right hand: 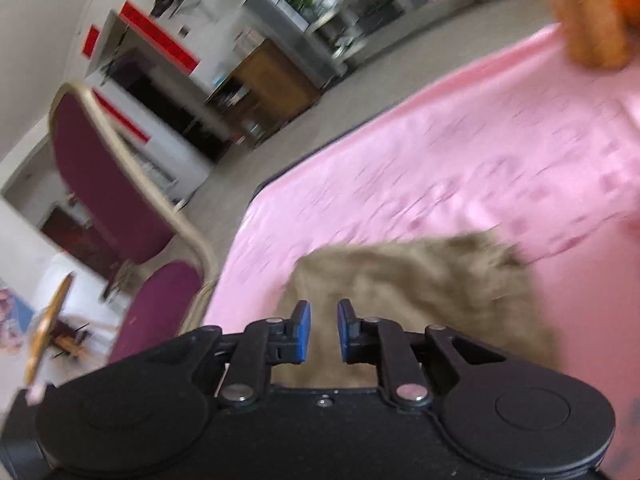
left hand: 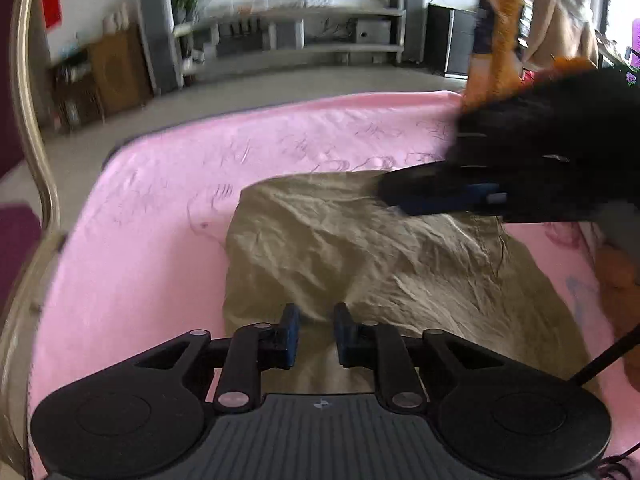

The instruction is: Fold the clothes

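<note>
A pink sheet (left hand: 140, 240) is covering the counter, and a crumpled khaki garment (left hand: 340, 248) is lying in a rough bundle toward its near middle, well clear of the far edge. A purple chair (right hand: 104, 152) is standing just beside the counter's left side.

The right gripper (left hand: 400, 194) is reaching in over the garment's far right part; the left wrist view is showing its dark fingers (left hand: 424, 184) just above or on the cloth, though contact is too blurred to settle. In its own view the fingers are standing slightly apart with nothing between them.

The left gripper (left hand: 316, 336) is hovering over the garment's near edge, its fingers nearly together and gripping nothing.

Judging from the creases, the step is calling for smoothing first: each gripper should be pinching a single layer at an outer edge and drawing outward evenly, so the fold is landing flat.
</note>
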`<state>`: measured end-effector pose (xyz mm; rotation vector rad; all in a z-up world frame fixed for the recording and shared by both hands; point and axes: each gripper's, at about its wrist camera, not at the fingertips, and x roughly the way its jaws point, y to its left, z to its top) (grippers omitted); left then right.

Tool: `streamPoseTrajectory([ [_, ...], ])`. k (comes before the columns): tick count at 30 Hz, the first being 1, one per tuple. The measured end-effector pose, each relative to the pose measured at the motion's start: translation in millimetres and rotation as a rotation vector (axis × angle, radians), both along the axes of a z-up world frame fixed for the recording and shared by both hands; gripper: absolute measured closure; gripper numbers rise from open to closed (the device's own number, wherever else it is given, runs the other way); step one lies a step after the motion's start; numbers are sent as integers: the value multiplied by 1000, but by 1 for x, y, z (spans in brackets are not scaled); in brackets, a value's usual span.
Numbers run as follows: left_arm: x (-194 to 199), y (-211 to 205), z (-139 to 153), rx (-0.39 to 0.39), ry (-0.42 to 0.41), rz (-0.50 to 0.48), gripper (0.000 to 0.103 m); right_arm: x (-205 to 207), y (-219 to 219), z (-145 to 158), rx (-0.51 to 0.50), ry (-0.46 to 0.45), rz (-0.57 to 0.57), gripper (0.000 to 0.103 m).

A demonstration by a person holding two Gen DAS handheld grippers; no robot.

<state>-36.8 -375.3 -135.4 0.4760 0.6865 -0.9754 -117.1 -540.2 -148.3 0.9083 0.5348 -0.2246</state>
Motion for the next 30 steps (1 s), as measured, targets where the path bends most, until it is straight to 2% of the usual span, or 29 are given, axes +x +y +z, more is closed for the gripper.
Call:
streamPoseTrajectory([
  [3, 0, -2, 1, -19, 55, -31, 96, 20, 3, -20, 100, 13, 87, 85],
  [4, 0, -2, 1, -21, 58, -31, 95, 22, 3, -27, 101, 22, 89, 89],
  [5, 1, -1, 1, -24, 59, -33, 95, 21, 1, -29, 79, 27, 67, 102],
  [10, 1, 0, 2, -30, 66, -36, 93, -16, -40, -37, -66, 99, -254, 103],
  [11, 1, 0, 2, -28, 59, -36, 93, -22, -41, -31, -119, 142, -331, 103],
  [12, 0, 0, 3, -27, 54, -34, 93, -29, -42, -25, -170, 181, -400, 97],
  [14, -1, 3, 6, -28, 58, -21, 92, -40, -40, -13, -231, 213, -459, 97],
  [16, -1, 9, 13, -37, 74, -8, 92, -54, -38, -4, -141, 156, -462, 97],
  [18, -5, 20, 25, -68, 88, 5, 92, -63, -28, 7, -99, 103, -439, 97],
  [21, -15, 36, 41, -93, 68, 18, 91, -64, -4, 21, -50, 42, -309, 91],
  [23, -23, 42, 41, -85, 66, 8, 91, -56, 14, 17, 11, 23, -195, 85],
  [26, -33, 41, 26, -35, 103, -10, 91, -43, 33, -9, 142, 55, -69, 84],
  [28, -40, 41, 19, -17, 124, -27, 91, -46, 38, -22, 167, 110, -74, 89],
  [29, -44, 42, 16, -14, 128, -35, 90, -54, 38, -25, 173, 131, -113, 99],
  [30, -49, 44, 15, -13, 131, -44, 90, -63, 38, -23, 164, 161, -164, 100],
])
